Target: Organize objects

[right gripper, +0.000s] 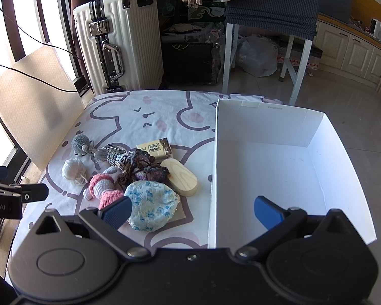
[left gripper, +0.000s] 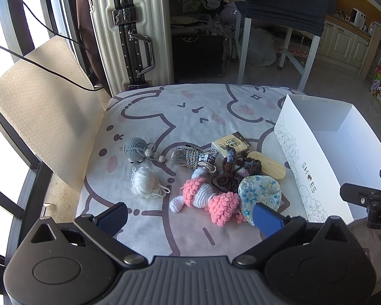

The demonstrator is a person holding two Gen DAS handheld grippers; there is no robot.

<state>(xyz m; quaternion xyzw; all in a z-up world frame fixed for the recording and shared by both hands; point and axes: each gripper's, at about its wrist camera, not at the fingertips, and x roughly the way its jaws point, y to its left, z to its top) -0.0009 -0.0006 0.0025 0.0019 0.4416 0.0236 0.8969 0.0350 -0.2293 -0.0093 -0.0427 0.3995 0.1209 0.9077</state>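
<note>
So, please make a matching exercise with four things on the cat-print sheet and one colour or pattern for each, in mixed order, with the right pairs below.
Things:
1. crochet mouse
2. yarn ball
3. oval wooden block
4. fabric pouch

Colours:
A. blue flowers on a pale ground
B. grey
C. light wood grain
D. white

Pairs: 1-B, 2-D, 3-C, 4-A
</note>
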